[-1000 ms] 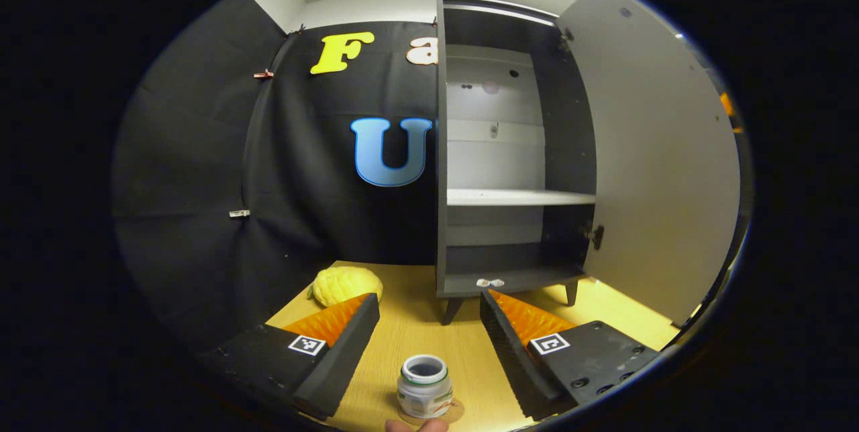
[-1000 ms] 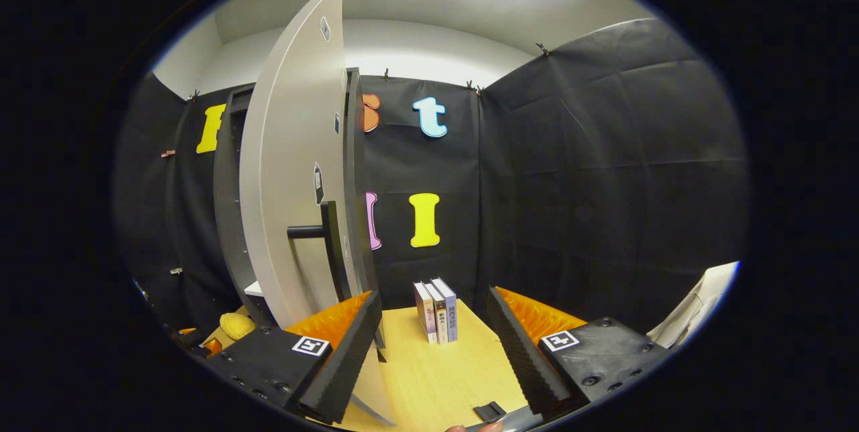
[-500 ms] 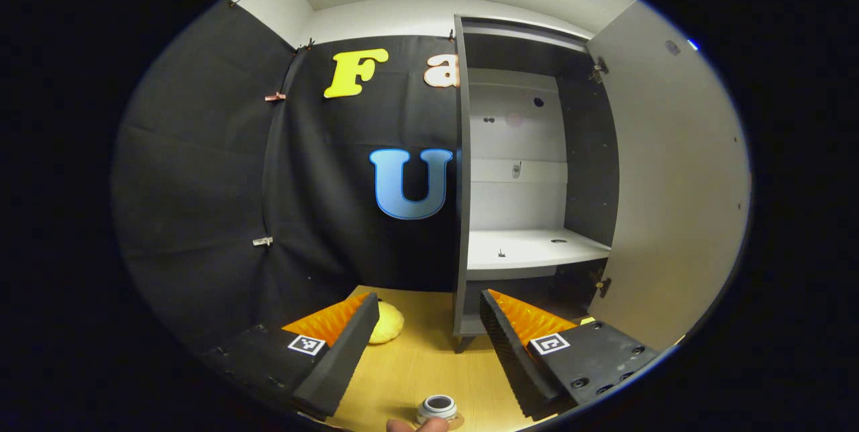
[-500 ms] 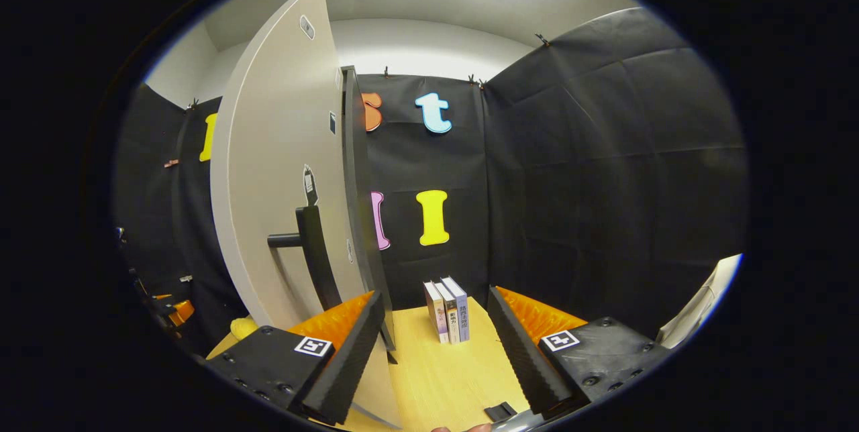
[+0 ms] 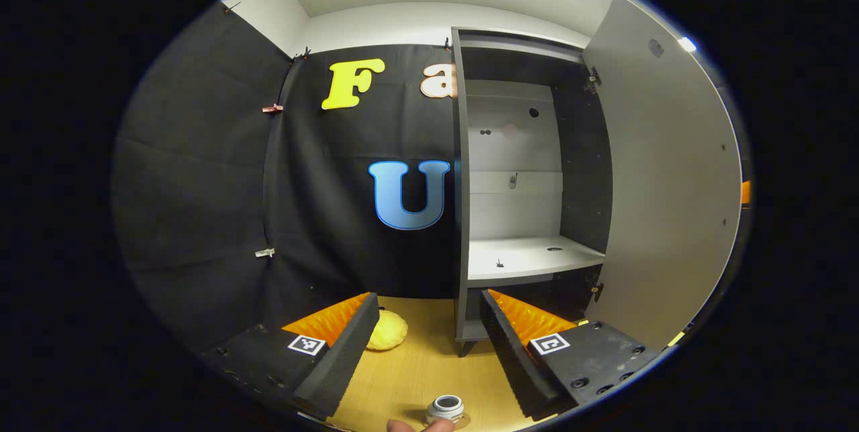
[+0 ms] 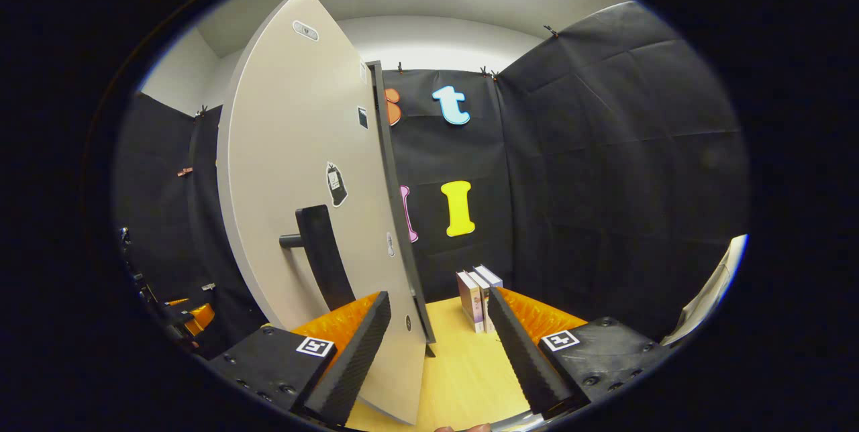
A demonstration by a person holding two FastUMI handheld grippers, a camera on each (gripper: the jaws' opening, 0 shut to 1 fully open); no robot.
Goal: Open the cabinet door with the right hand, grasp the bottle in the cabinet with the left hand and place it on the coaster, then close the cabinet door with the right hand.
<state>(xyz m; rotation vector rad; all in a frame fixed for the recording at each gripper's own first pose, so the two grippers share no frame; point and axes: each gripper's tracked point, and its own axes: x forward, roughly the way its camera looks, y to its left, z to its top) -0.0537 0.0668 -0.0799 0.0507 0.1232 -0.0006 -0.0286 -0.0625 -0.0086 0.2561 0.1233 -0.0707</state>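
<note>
Bottle (image 5: 445, 409) stands on coaster (image 5: 463, 418); right gripper (image 6: 436, 345), jaws spread and empty, faces the open cabinet door (image 6: 302, 170), handle (image 6: 321, 254) just left-ahead, upright.

No legible text stands anywhere. The books (image 6: 478, 298), right of centre in the right gripper view, carry spine print too small to read. The stickers on the cabinet door (image 6: 315, 170) are equally unreadable.

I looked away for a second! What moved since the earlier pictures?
The left tongs pulled up and away from the bottle, which sits low at the view's edge on its coaster. The right tongs edged closer to the cabinet door. Both tongs stayed open, the door stayed open.
</note>
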